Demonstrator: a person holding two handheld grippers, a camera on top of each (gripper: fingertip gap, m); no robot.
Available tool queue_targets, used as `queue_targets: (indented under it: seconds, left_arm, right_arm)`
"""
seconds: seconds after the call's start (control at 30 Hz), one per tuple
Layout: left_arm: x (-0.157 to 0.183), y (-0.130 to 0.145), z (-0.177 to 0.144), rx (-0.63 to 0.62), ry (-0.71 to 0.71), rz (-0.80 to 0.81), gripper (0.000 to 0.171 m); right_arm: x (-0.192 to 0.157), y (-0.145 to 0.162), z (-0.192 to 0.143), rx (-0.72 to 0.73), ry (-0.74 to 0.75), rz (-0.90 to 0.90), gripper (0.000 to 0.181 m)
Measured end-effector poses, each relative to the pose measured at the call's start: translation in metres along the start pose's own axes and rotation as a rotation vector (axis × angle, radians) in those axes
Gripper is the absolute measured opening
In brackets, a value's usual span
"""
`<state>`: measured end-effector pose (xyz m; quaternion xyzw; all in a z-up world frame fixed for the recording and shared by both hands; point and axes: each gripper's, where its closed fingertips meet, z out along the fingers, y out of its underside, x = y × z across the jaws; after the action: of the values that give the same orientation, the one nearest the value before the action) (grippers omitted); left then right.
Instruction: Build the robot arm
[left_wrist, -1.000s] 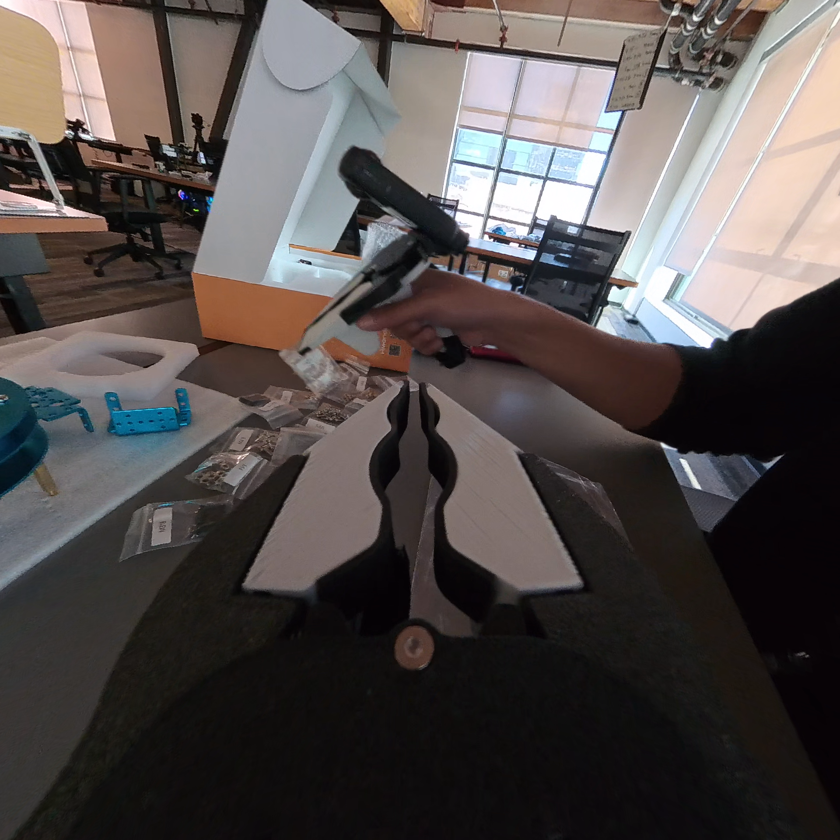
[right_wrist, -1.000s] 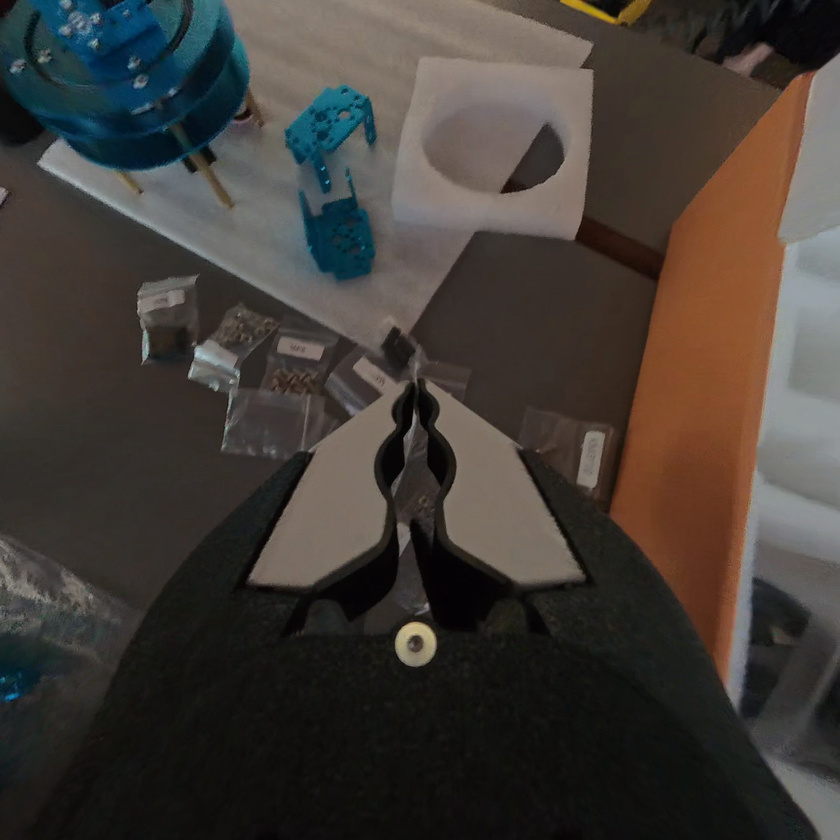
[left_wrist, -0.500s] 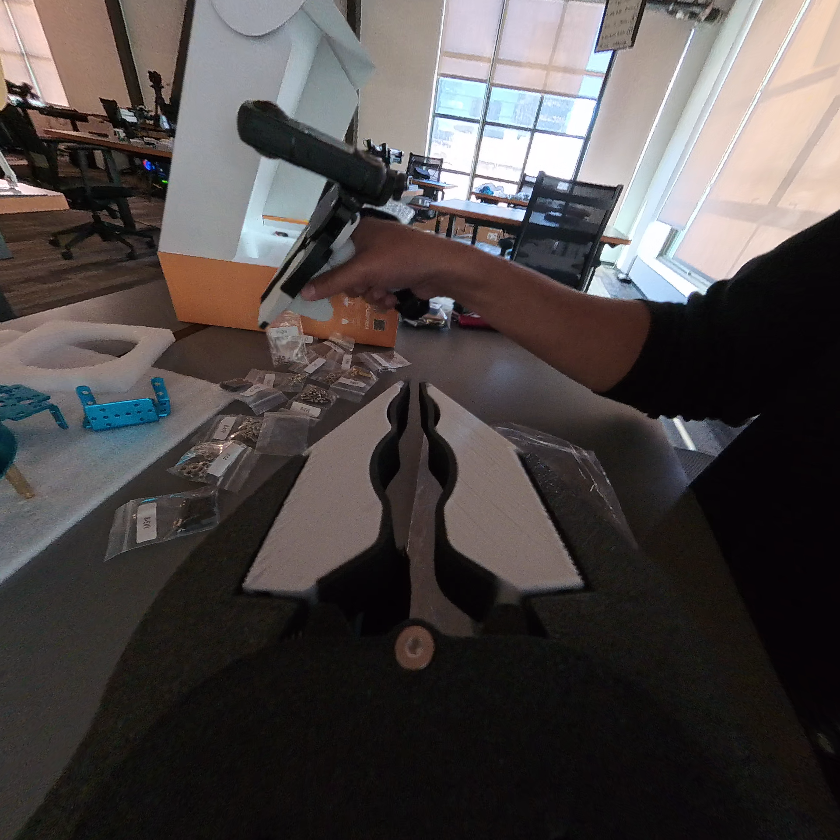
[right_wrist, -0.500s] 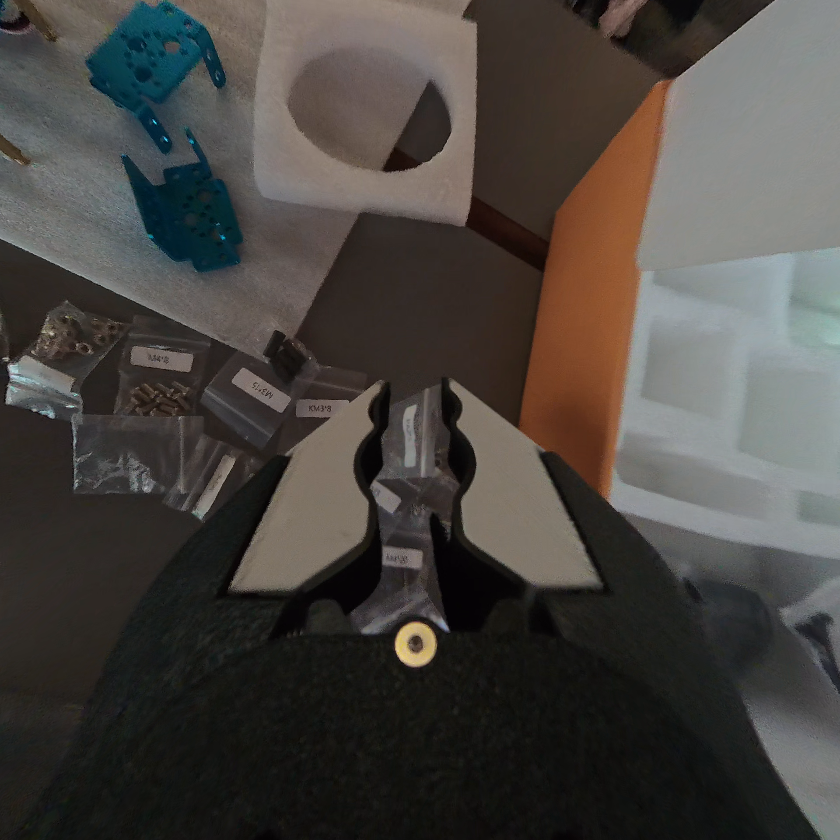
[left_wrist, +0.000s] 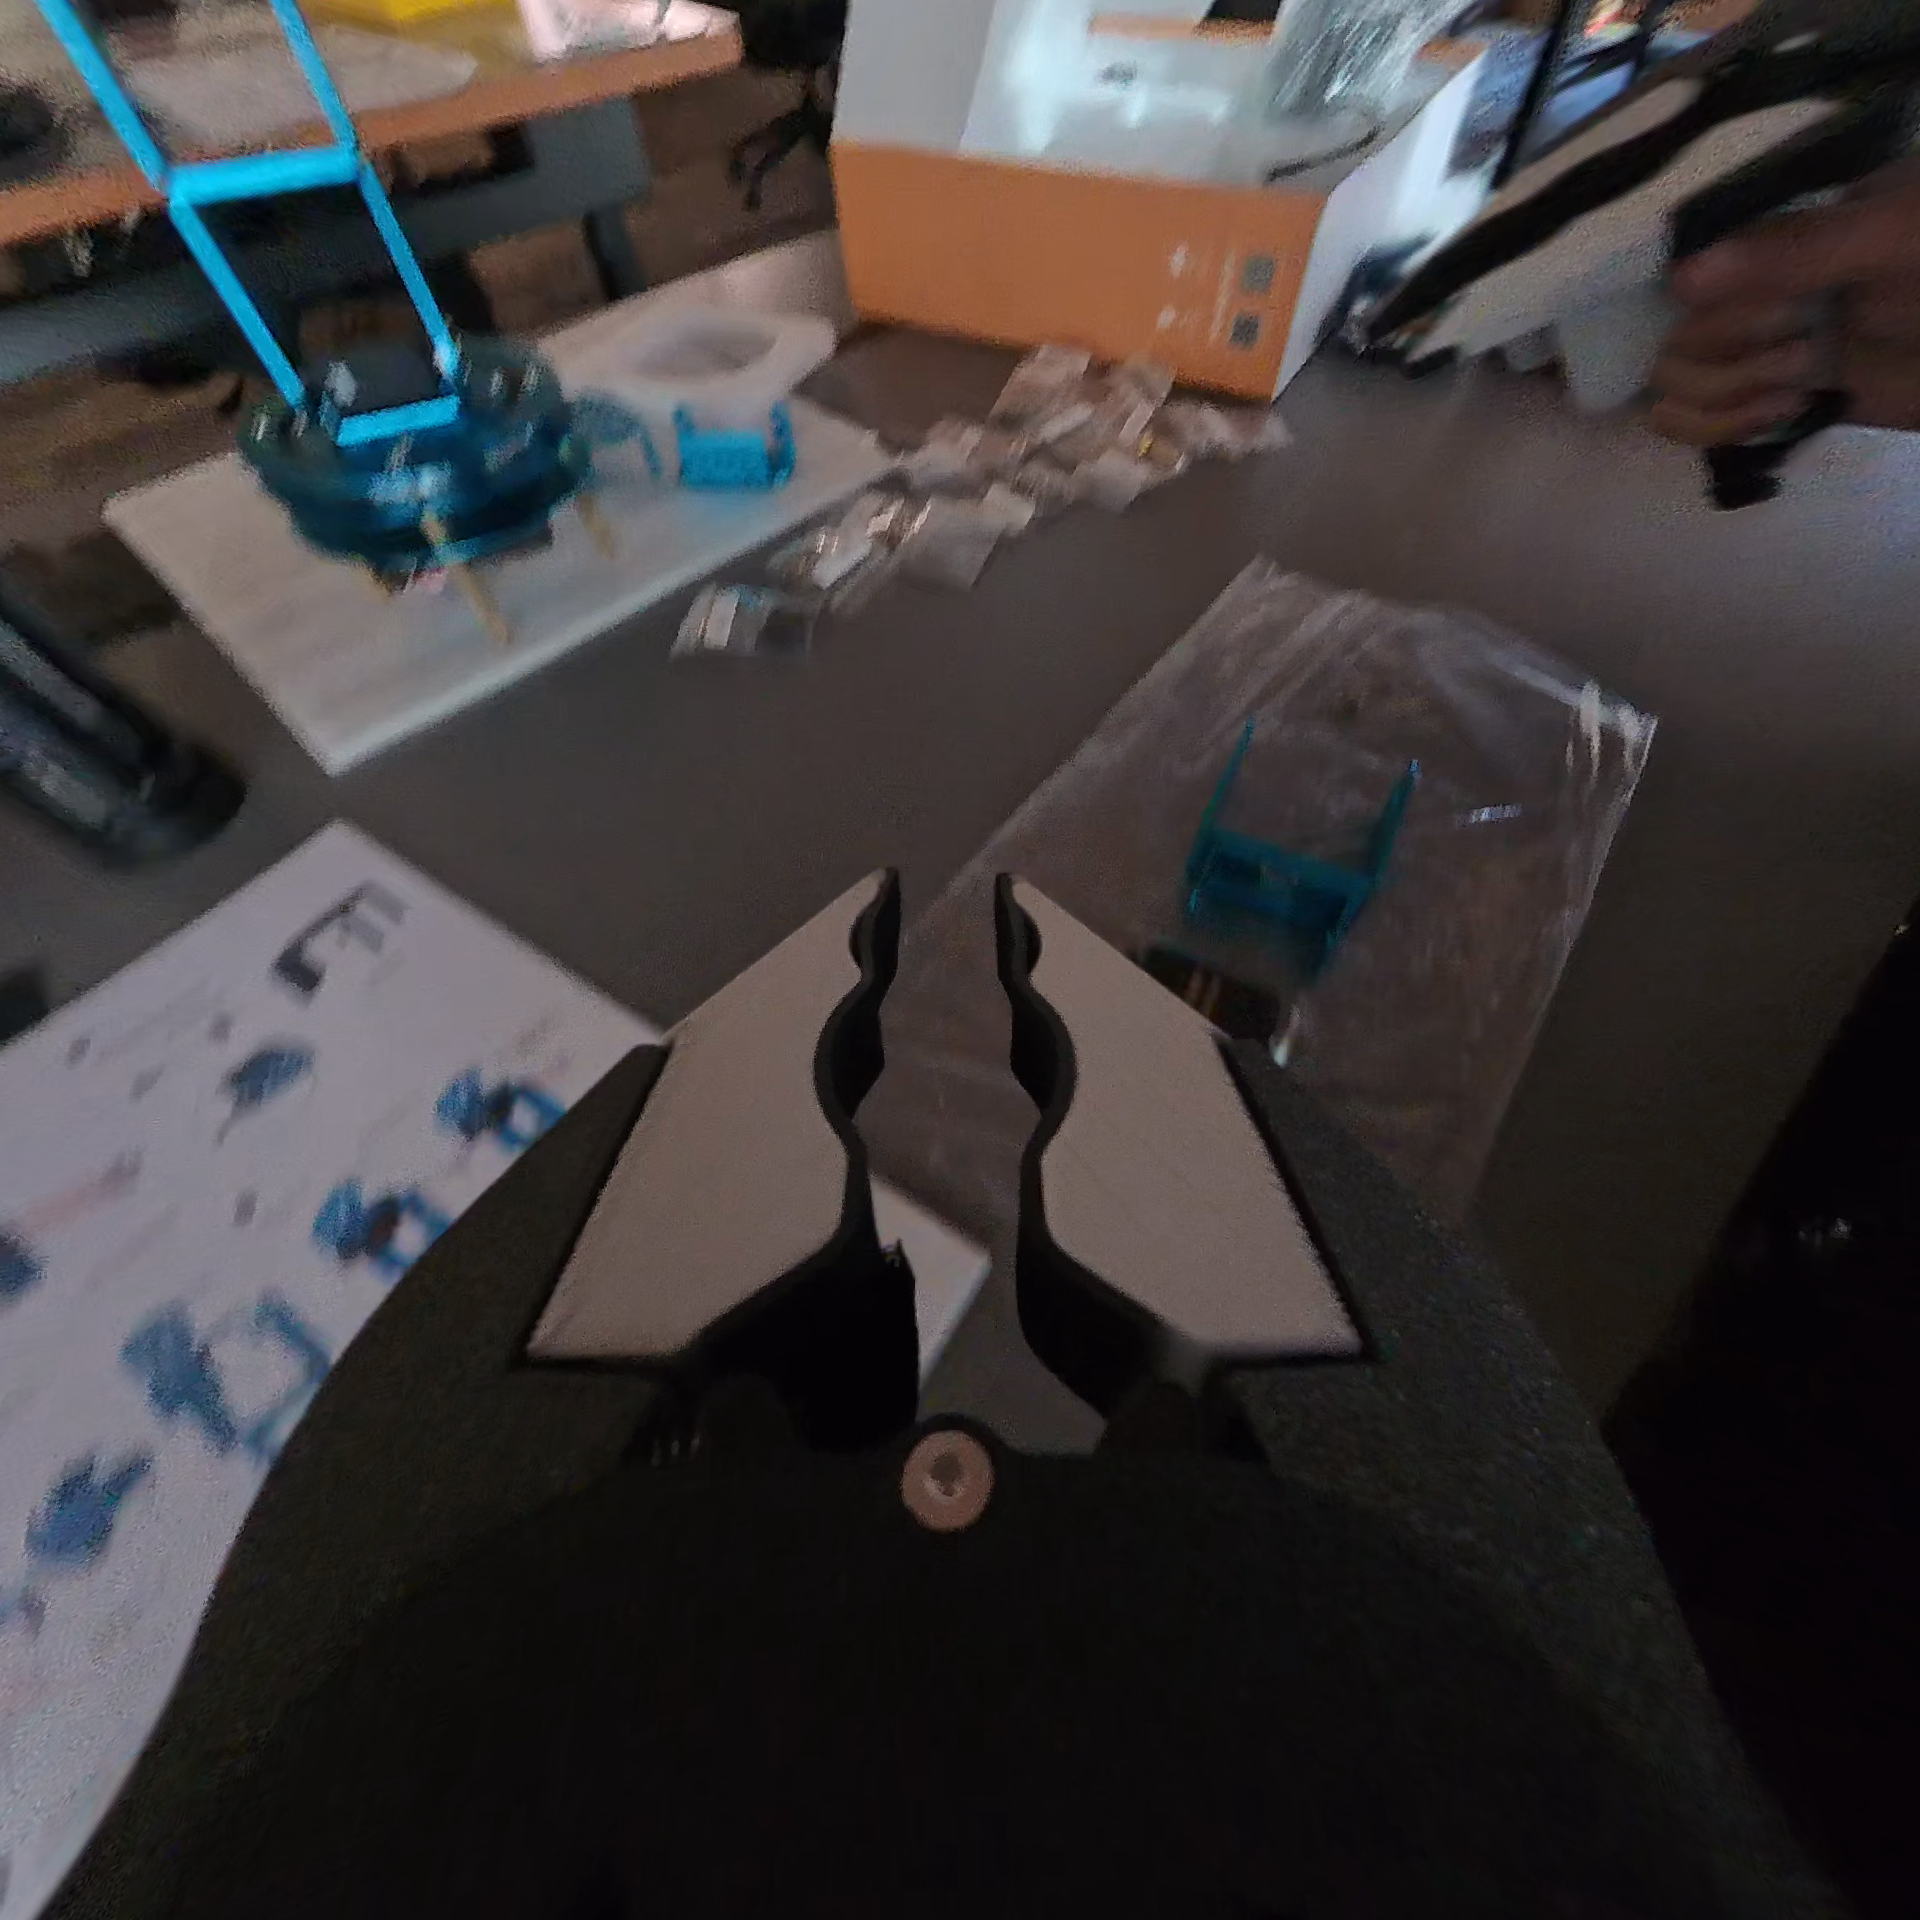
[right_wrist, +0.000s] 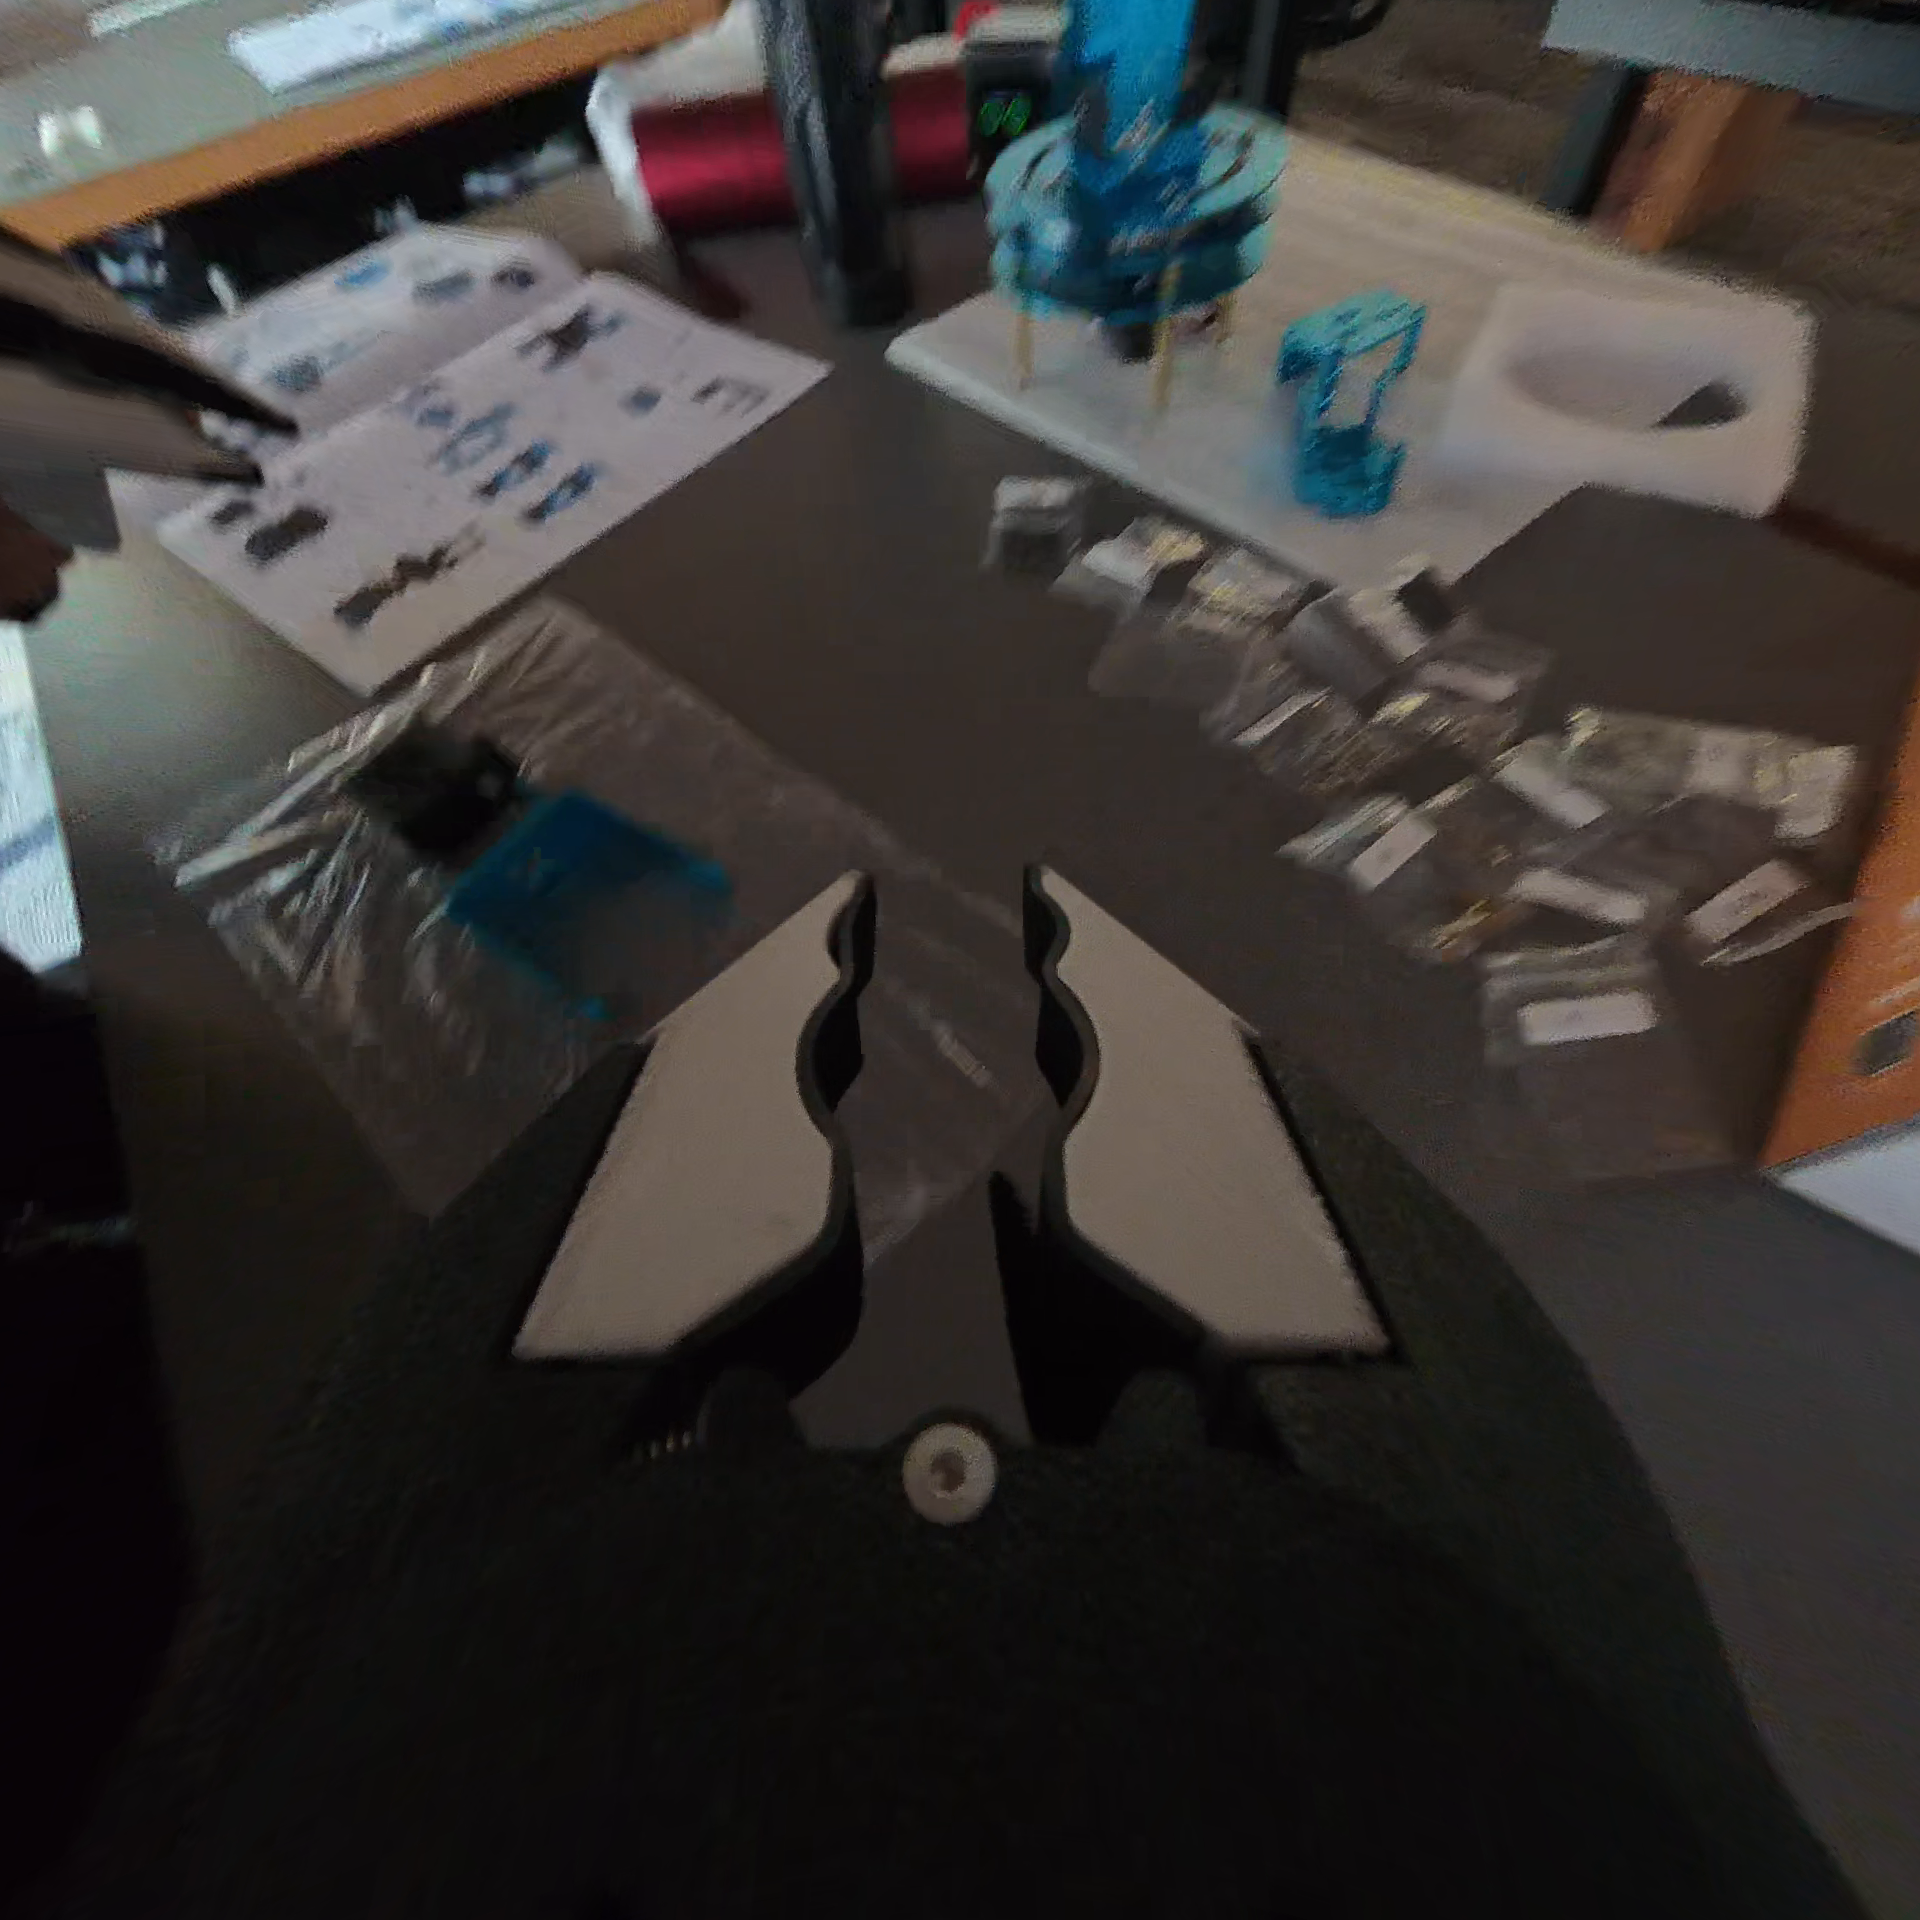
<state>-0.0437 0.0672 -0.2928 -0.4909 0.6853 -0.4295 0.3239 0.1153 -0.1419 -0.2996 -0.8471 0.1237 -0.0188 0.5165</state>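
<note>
My left gripper (left_wrist: 948, 891) is slightly open and empty, its jaws a narrow gap apart. It hovers over the near corner of a large clear plastic bag (left_wrist: 1403, 727) that lies flat on the dark table and holds a blue metal bracket (left_wrist: 1288, 862). My right gripper (right_wrist: 948, 883) is open and empty above the same bag (right_wrist: 644, 727), whose blue bracket (right_wrist: 582, 883) and black part (right_wrist: 436, 790) lie to its left. The right gripper also shows in the left wrist view (left_wrist: 1558, 208), held in a hand (left_wrist: 1787, 343). Both views are blurred.
Several small bags of screws (right_wrist: 1455, 779) lie right of the big bag, near an orange and white box (left_wrist: 1081, 249). A blue round assembly (left_wrist: 405, 457), blue brackets (right_wrist: 1340, 416) and a foam block (right_wrist: 1621, 395) sit on a white sheet. A printed instruction sheet (left_wrist: 208, 1143) lies at left. Across from one pair of fingers to the other is roughly 25 centimeters. The left tips stand about 30 centimeters off the blue round assembly (left_wrist: 405, 457). The right camera catches it too, in the right wrist view (right_wrist: 1041, 185).
The right gripper opened, dropped the small bag of screws it held and swung from the box to above the large bag. The left gripper went from shut to slightly open and tilted down.
</note>
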Motion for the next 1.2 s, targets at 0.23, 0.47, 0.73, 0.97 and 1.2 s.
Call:
queue_targets:
  seconds: [0.23,0.47,0.73,0.97,1.2]
  left_arm:
    - [0.05,0.048,-0.025,-0.094,0.071,-0.178,0.025]
    - [0.085,0.081,0.003,-0.263,0.121,-0.069,0.025]
    - [0.099,0.085,0.019,-0.31,0.09,-0.023,0.026]
    - [0.074,0.083,-0.027,-0.218,-0.012,-0.13,0.026]
    - [-0.023,0.124,-0.141,-0.233,-0.457,-0.279,0.027]
  right_arm:
    - [-0.061,0.091,-0.01,-0.34,-0.136,-0.166,0.028]
    - [-0.052,0.11,-0.012,-0.379,-0.123,-0.18,0.03]
    - [-0.048,0.116,-0.026,-0.345,-0.11,-0.166,0.031]
    - [-0.041,0.057,-0.032,-0.032,-0.051,-0.141,0.038]
    - [-0.009,0.013,-0.034,0.202,0.13,0.031,0.032]
